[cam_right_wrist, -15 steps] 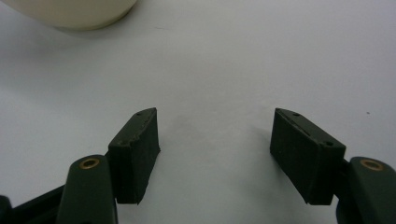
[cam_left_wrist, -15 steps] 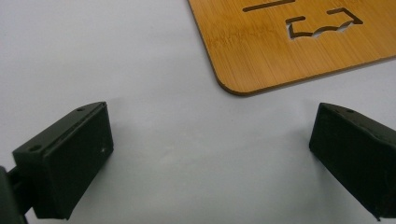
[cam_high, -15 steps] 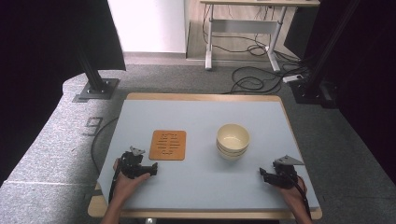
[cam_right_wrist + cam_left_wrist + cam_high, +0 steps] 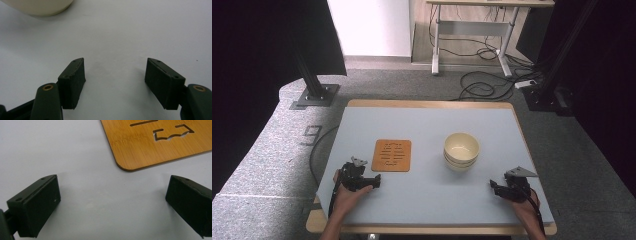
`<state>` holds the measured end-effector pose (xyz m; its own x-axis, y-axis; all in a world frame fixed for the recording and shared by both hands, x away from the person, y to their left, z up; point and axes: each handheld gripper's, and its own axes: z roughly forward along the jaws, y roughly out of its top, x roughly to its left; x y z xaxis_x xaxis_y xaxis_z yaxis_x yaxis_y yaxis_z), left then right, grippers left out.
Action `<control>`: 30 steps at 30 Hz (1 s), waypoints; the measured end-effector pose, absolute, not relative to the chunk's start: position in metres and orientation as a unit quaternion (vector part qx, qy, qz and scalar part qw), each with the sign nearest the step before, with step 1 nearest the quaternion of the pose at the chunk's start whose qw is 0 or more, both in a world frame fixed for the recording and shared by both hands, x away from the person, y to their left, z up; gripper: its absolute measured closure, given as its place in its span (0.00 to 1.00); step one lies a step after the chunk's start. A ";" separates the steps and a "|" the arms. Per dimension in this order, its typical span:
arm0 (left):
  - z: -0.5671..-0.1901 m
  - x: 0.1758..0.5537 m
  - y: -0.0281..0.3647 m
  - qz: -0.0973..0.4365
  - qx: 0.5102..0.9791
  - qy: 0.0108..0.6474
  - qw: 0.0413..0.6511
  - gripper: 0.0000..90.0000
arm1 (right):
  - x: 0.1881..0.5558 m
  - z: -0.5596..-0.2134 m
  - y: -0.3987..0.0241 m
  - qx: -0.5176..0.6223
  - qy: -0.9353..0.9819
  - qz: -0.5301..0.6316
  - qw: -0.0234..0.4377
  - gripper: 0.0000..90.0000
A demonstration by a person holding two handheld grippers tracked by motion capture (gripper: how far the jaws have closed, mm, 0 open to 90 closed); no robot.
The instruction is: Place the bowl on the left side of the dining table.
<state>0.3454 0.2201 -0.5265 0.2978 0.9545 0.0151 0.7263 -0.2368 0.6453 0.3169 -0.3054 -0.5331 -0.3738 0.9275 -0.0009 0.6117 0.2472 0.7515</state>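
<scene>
A square bamboo trivet (image 4: 392, 155) with cut-out slots lies left of centre on the pale blue table top (image 4: 427, 130). A stack of cream bowls (image 4: 461, 151) stands right of centre. My left gripper (image 4: 377, 183) rests low near the front left, just below the trivet, jaws wide open. In the left gripper view, the trivet corner (image 4: 150, 147) lies ahead of the open left gripper (image 4: 112, 202), with bare table between the pads. My right gripper (image 4: 492, 187) sits at the front right, open and empty. In the right gripper view, the bowl's base (image 4: 37, 7) shows beyond the right gripper (image 4: 115, 80).
The table's wooden edge (image 4: 427, 104) runs along the far side. Beyond it lie grey carpet, black stand bases (image 4: 314, 95) and a desk frame with loose cables (image 4: 482, 85). Bare surface stretches between trivet, bowls and both grippers.
</scene>
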 end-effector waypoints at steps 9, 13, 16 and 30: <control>-0.526 0.345 0.220 0.209 0.758 0.554 0.273 0.00 | 0.317 -0.533 -0.305 0.510 0.755 0.339 0.234 0.34; -0.526 0.345 0.220 0.209 0.758 0.554 0.272 0.00 | 0.317 -0.533 -0.305 0.511 0.754 0.340 0.233 0.34; -0.526 0.345 0.220 0.209 0.758 0.554 0.273 0.00 | 0.317 -0.533 -0.305 0.511 0.754 0.340 0.233 0.34; -0.526 0.346 0.220 0.209 0.758 0.554 0.273 0.00 | 0.318 -0.530 -0.306 0.521 0.745 0.340 0.240 0.32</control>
